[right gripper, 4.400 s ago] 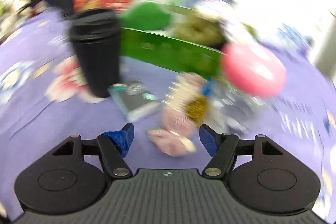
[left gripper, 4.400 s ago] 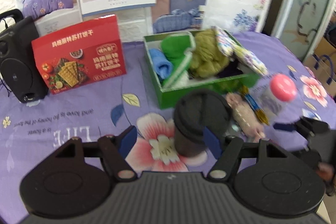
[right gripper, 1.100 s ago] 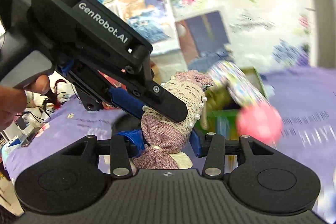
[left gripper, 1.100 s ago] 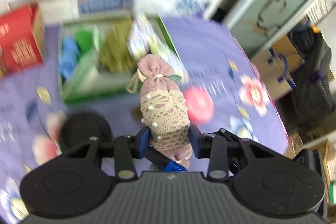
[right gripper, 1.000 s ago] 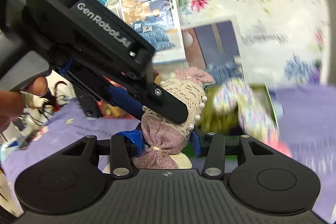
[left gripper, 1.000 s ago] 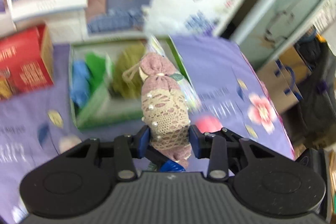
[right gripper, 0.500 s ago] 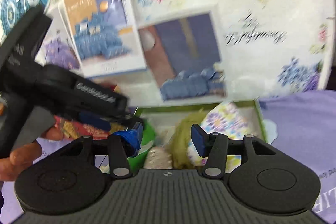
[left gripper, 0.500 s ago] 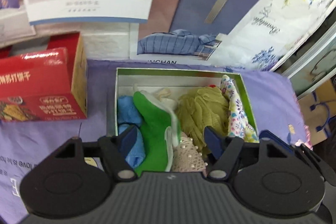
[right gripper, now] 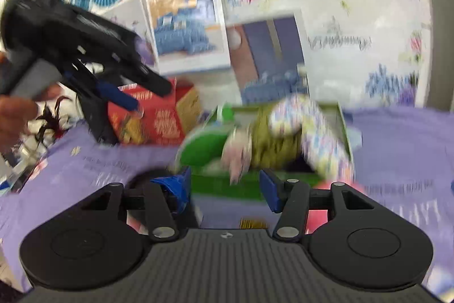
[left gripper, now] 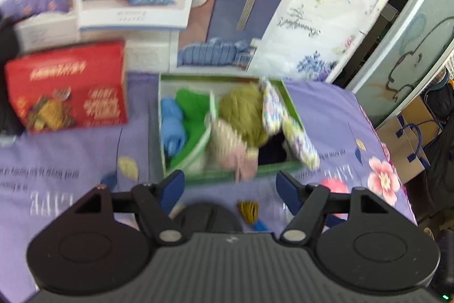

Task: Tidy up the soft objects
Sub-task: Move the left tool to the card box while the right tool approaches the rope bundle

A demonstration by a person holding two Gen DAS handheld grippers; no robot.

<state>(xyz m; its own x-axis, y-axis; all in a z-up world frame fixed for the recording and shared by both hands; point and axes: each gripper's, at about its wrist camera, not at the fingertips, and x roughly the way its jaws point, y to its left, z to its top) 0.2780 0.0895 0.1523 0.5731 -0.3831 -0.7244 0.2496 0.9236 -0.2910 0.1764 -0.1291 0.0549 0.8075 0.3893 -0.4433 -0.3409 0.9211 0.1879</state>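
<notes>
The pink lace sachet (left gripper: 231,146) lies in the green box (left gripper: 249,175) among a blue cloth (left gripper: 171,127), a green cloth (left gripper: 193,118), an olive pouf (left gripper: 244,112) and a floral fabric piece (left gripper: 286,127). My left gripper (left gripper: 229,188) is open and empty, just in front of the box. My right gripper (right gripper: 225,189) is open and empty, also in front of the box (right gripper: 227,185). The sachet (right gripper: 237,154) shows blurred there. The left gripper's body (right gripper: 73,47) is at the upper left of the right wrist view.
A red cracker box (left gripper: 68,101) stands left of the green box. A black cup lid (left gripper: 210,219), a gold tassel (left gripper: 249,210) and a pink-capped bottle (left gripper: 333,188) lie on the purple floral cloth (left gripper: 71,155) near my grippers. Posters cover the wall behind.
A second ago both grippers were shut on the sachet in the air. They have since opened; the sachet lies in the box and both grippers have pulled back from it.
</notes>
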